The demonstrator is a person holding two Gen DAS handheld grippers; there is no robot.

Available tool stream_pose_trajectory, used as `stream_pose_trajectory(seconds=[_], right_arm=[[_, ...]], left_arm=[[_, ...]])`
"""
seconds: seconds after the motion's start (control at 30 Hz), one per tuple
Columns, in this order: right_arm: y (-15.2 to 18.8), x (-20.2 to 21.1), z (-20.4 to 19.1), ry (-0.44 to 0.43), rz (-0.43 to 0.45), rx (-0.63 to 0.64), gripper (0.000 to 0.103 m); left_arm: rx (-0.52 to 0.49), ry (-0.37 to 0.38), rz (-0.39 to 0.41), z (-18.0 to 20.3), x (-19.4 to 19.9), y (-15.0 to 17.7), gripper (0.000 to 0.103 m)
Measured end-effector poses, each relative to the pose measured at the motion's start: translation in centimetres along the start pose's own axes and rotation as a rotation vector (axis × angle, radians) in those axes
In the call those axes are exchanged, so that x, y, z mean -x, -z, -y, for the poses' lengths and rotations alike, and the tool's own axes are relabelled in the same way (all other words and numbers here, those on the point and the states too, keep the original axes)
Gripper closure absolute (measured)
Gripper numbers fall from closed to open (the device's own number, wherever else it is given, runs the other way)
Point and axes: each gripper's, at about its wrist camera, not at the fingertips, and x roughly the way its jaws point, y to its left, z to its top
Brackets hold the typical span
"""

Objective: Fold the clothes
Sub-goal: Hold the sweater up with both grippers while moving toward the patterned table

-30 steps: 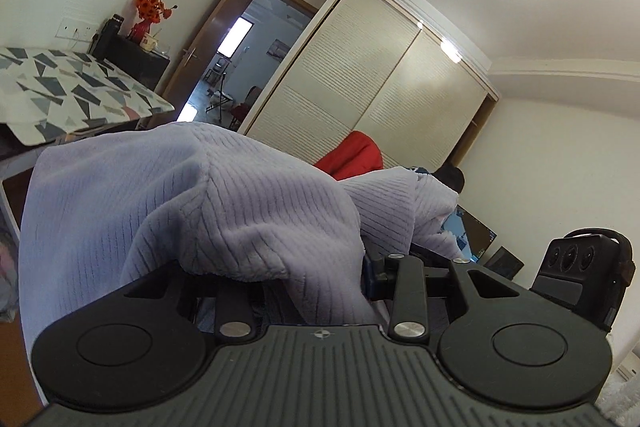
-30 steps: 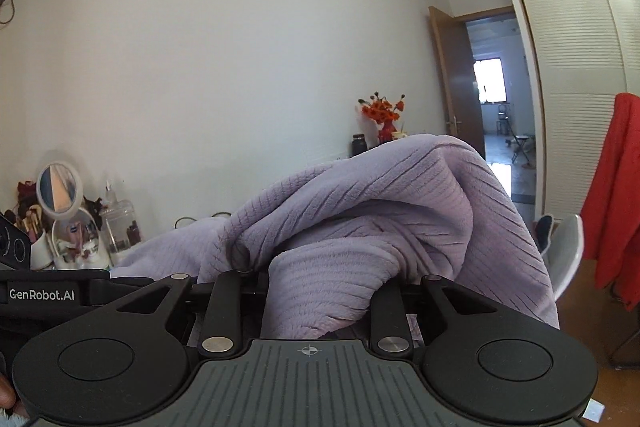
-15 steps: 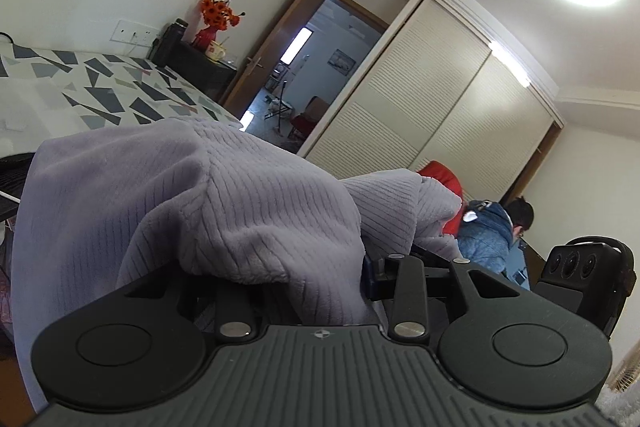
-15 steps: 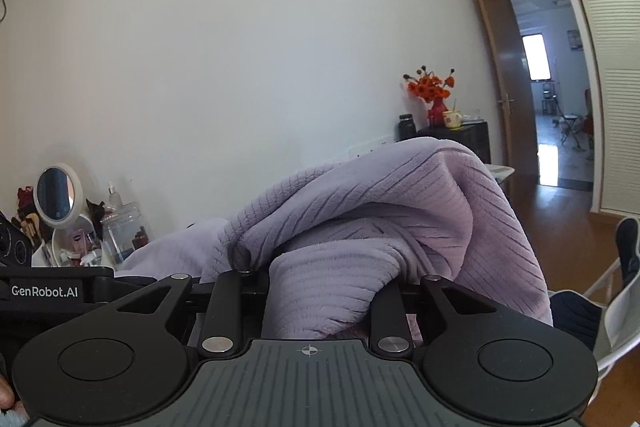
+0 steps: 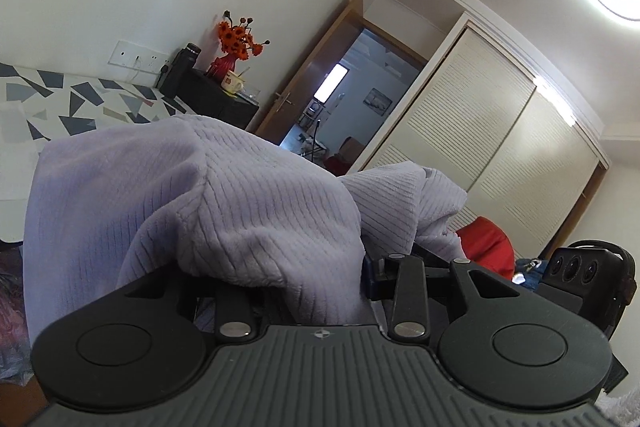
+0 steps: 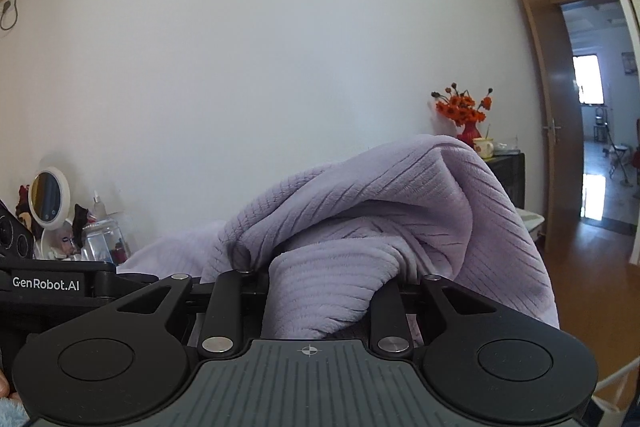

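Left wrist view: lilac ribbed fleece garment (image 5: 224, 195) bunched over left gripper (image 5: 320, 291), clamped, hiding fingers; orange flowers in red vase (image 5: 236, 47) behind. Right gripper (image 6: 316, 291) likewise gripping it; long axis unclear.

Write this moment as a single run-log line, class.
stage: carrying | left gripper: shut on lilac ribbed garment | right gripper: shut on lilac ribbed garment | garment: bunched over both, lifted

Both wrist cams low behind own linkage, aimed roughly level across room, purple garment (image 5: 224, 203) (image 6: 400, 211) right against lens; shared: orange flowers (image 5: 236, 37) (image 6: 462, 105), open door (image 5: 316, 79) (image 6: 548, 115).
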Motion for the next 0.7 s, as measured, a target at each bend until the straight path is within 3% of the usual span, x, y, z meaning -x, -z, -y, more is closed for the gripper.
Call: stream_pose_trajectory(seconds=[0.33, 0.7], right_arm=[[-1.1, -1.0, 4.7, -0.004, -0.001, -0.008, 0.080], [0.3, 1.3, 1.6, 0.041, -0.007, -0.019, 0.080]], left_arm=[[0.004, -0.001, 0.006, 0.8, -4.4, -0.5, 0.065], [-0.018, 0.009, -0.040, 0.3, -2.0, -0.4, 0.065]])
